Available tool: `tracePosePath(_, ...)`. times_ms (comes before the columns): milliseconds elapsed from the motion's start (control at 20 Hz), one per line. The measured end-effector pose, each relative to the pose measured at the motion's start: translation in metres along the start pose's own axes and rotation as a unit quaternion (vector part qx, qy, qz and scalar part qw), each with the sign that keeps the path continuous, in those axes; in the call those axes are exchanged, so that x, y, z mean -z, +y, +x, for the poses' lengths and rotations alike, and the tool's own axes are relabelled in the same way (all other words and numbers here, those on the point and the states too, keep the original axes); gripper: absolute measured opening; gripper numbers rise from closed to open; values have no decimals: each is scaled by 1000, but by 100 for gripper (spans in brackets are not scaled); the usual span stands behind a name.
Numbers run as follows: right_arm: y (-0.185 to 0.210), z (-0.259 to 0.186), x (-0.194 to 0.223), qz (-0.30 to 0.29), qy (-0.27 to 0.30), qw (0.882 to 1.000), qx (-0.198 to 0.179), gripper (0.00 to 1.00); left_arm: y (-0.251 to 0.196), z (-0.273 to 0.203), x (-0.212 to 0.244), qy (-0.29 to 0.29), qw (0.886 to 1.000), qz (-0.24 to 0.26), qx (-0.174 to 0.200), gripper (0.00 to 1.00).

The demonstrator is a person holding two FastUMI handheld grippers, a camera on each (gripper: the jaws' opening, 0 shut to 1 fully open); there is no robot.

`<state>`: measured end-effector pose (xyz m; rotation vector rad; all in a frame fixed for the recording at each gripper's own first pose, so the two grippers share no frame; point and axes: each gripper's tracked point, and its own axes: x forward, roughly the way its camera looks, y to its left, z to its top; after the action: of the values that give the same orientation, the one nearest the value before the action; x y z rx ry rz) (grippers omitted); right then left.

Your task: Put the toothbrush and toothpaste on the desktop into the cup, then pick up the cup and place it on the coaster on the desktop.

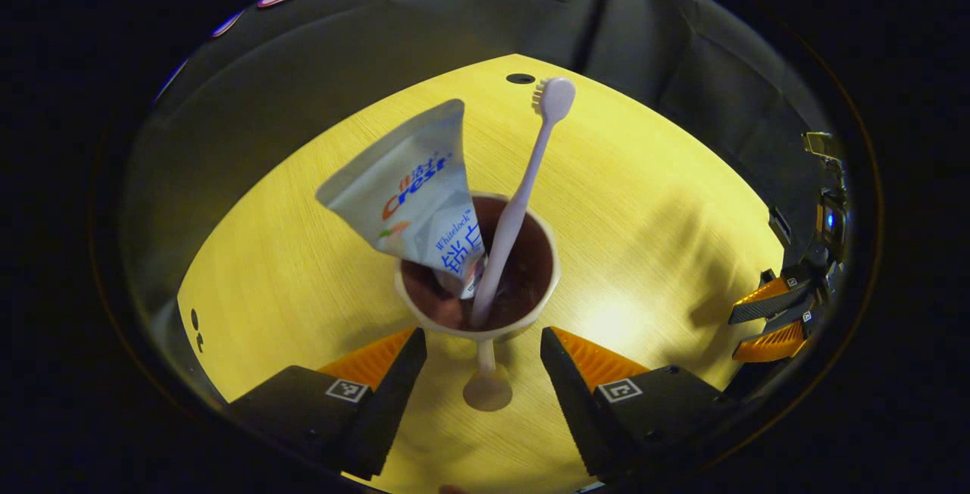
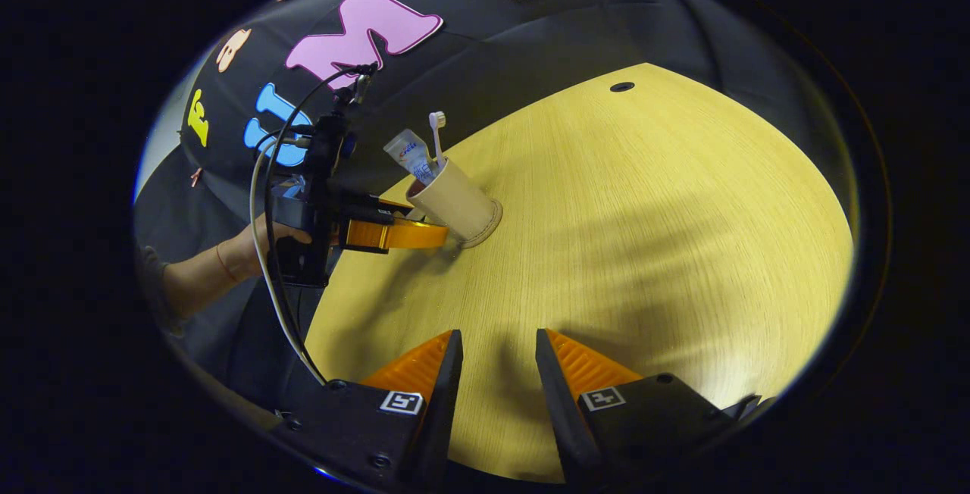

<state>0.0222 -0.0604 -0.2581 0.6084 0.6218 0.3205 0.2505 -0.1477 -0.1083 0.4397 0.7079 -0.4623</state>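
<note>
A beige cup (image 1: 477,327) holds a white toothpaste tube (image 1: 413,183) and a pale toothbrush (image 1: 530,161), brush head up. My left gripper (image 1: 483,339) is open, its fingertips spread wide at the near side of the cup's rim. A pale stem with a rounded end shows between the fingers; I cannot tell what it is. In the right gripper view the cup (image 2: 455,202) stands on a round coaster (image 2: 494,223), with the left gripper (image 2: 443,235) reaching its lower side. My right gripper (image 2: 496,342) is open over bare table, away from the cup.
The yellow wooden table (image 2: 644,251) has a small dark hole (image 2: 621,86) near its far edge. A person's hand (image 2: 265,240) holds the left gripper, with a cable hanging from it. The right gripper (image 1: 758,323) shows at the table's right edge.
</note>
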Motion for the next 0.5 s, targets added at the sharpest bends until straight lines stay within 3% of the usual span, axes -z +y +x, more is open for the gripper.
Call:
tracePosePath(300,17,2,-11,-7,-5,1000,-4,61,-6,-45,5,-44,999,-26,12,93)
tracePosePath(500,36,1,-19,-19,-8,1000,-7,60,-4,-84,13,-90,995,-53,0,93)
